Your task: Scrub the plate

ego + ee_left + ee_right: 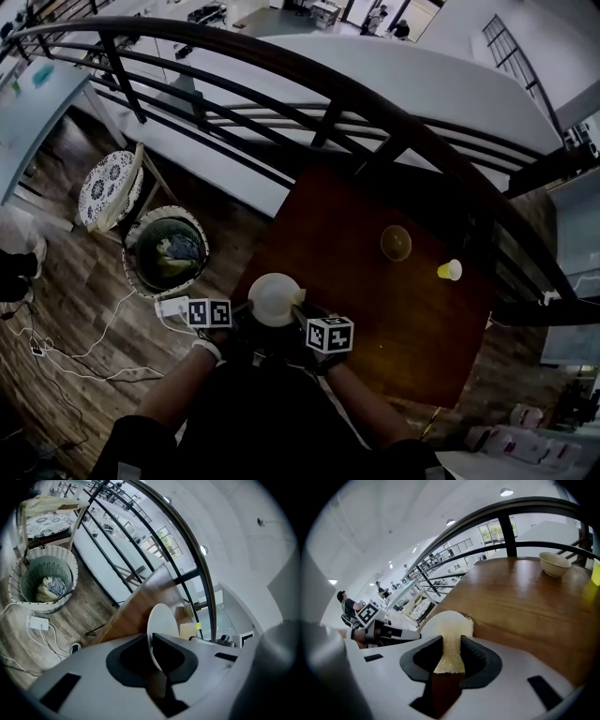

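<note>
Pinching the plate [161,620] by its rim alone, the left gripper [152,641] is shown clamped shut, the plate held upright over the table's [375,319] near edge. A sponge [451,654] is gripped in the right gripper [451,638] at the plate's face. If pressed hard, the plate could be levered loose and dropped. Bowl [396,243] and cup [450,270] are seen well beyond.

dim head view (fisheye vignetting), bright gripper views.

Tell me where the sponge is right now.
The sponge sits clamped in the right gripper, seen best in the right gripper view, its tip at the white plate that the left gripper holds over the near edge of the wooden table.
</note>
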`<state>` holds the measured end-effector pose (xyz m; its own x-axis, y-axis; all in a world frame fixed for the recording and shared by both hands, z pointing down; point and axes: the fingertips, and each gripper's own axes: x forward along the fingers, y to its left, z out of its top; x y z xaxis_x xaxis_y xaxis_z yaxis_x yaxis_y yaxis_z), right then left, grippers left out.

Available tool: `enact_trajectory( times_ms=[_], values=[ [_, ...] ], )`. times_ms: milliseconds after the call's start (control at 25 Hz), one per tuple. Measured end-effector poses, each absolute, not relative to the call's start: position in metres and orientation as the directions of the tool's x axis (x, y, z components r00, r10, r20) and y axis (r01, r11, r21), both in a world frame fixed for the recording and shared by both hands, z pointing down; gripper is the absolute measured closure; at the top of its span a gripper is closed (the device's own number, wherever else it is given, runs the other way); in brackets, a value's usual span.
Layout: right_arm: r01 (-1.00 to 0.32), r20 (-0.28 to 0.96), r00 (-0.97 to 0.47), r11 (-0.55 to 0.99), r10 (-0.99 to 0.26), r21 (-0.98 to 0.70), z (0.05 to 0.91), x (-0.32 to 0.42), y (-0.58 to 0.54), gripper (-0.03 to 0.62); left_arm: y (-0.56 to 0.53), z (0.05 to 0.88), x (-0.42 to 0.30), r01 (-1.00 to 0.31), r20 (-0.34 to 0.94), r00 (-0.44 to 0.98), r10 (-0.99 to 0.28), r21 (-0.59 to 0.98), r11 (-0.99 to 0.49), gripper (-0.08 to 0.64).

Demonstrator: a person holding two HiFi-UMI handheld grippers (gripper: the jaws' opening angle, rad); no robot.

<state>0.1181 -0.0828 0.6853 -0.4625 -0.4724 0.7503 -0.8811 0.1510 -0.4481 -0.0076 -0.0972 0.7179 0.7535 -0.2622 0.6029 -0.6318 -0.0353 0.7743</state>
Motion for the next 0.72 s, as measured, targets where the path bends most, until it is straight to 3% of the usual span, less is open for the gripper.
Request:
enact_trajectory(
  times_ms=[240,720],
  values=[
    [-0.863,0.732,-0.495,0.171,-0.468,-0.475,0.682,0.104,-0.077,0.463,-0.099,0.717,-0.006,-0.630,0.601,0.754,-0.265,0.776,-0.032,0.512],
    [-0.798,0.727,-0.598,0.331,-0.337,-0.503,0.683,0.034,-0.051,0.463,-0.101,0.717,-0.008,-0.629,0.601,0.752,-0.270,0.777,-0.020,0.512]
  ],
)
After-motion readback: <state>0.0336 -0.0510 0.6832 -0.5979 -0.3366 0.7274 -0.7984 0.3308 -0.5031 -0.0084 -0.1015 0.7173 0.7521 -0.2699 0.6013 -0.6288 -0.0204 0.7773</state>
